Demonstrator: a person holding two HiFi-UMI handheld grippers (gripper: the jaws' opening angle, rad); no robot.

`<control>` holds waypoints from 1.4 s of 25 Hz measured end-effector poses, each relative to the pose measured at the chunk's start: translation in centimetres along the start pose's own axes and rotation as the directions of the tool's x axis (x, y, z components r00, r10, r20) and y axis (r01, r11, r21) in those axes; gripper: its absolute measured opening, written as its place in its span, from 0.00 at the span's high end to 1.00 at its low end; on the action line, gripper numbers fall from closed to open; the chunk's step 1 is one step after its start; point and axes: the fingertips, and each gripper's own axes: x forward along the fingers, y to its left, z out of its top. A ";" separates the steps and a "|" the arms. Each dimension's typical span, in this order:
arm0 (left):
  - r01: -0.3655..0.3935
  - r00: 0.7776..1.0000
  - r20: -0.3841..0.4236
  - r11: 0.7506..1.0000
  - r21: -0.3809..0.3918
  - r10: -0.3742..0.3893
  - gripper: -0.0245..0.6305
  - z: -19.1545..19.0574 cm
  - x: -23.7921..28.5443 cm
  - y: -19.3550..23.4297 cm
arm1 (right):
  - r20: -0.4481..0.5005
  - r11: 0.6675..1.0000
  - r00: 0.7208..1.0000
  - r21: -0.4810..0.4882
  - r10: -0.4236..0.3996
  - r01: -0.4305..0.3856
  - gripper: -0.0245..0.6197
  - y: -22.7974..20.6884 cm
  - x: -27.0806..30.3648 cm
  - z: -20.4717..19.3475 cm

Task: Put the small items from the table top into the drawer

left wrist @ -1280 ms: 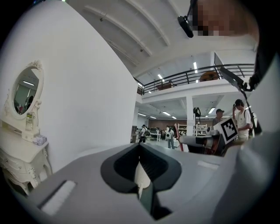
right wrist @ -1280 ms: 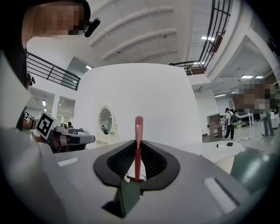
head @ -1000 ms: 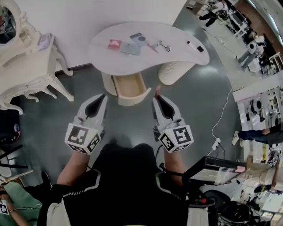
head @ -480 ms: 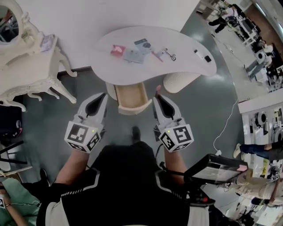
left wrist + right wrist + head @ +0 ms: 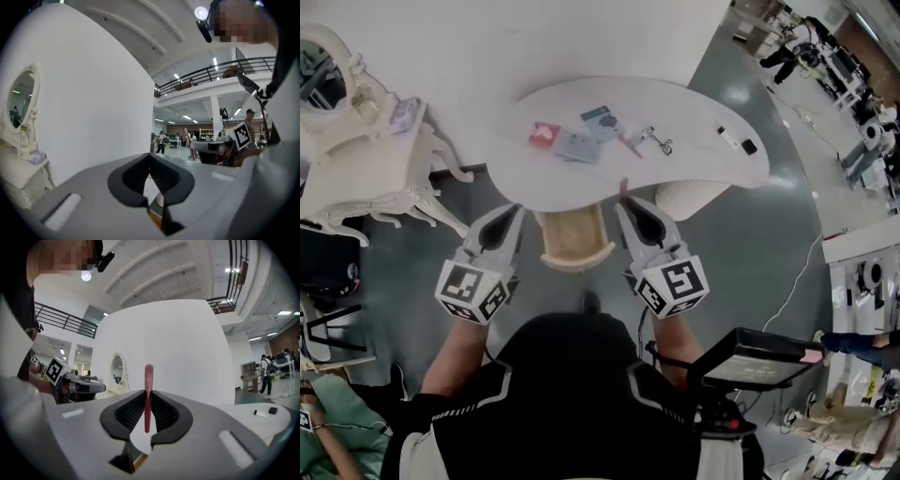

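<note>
Held item: a slim pink-red stick point(image 5: 148, 373) stood upright in the right gripper point(image 5: 148, 395), its tip rising above the jaw ends.
Item location: just short of the front edge of the white kidney-shaped table top point(image 5: 694, 112), beside the open wood-lined drawer point(image 5: 575, 236) and not yet over it.
Expected handling: judged light, stiff and smooth. Such a thin shaft could pivot or slide in the pads if swung.
Grip point: the pads clamped the shaft around its middle, which looked balanced. Lowering it until one end touches the drawer floor before letting go seems the safer release.
Right gripper state: jaws nearly together, pressed on the stick from both sides.
Left gripper state: the left gripper point(image 5: 150, 157) had its jaws together with nothing between them. It touched nothing and hung to the left of the drawer.
Items left on top: a small red packet point(image 5: 545, 133), grey-blue flat cards point(image 5: 579, 147), a metal clip point(image 5: 658, 141) and small white and black pieces point(image 5: 738, 142), all well apart from both grippers.
Drawer contents: none visible.
</note>
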 end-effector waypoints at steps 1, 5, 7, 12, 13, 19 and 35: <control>-0.014 1.000 0.001 1.000 0.010 0.014 0.96 0.4 0.6 0.3 | -0.002 1.000 1.000 -0.015 0.021 -0.021 0.89 -0.4 0.5 0.2; -0.044 0.999 0.006 0.998 0.035 0.044 0.96 1.1 2.6 0.6 | -0.016 0.995 0.995 -0.031 0.098 -0.098 0.89 -2.0 2.2 0.2; -0.053 0.999 -0.002 0.998 0.032 0.053 0.96 0.7 3.3 0.6 | -0.032 0.989 0.989 -0.021 0.143 -0.144 0.89 -2.4 3.0 -0.4; -0.096 0.995 -0.036 0.995 0.020 0.096 0.96 -0.6 4.2 2.0 | -0.072 0.972 0.970 -0.021 0.233 -0.235 0.89 -3.0 5.8 -1.8; -0.098 0.994 -0.049 0.995 0.014 0.098 0.96 -1.0 4.2 2.3 | -0.080 0.969 0.966 -0.023 0.245 -0.247 0.89 -2.9 6.4 -2.1; -0.079 0.992 -0.098 0.995 -0.058 0.073 0.96 -3.9 5.0 4.8 | -0.176 0.949 0.936 -0.032 0.303 -0.313 0.89 -1.1 9.5 -5.4; -0.037 0.944 -0.328 0.986 -0.163 -0.018 0.96 -18.2 6.1 7.6 | -0.429 0.898 0.813 -0.012 0.393 -0.440 0.89 1.4 12.9 -20.5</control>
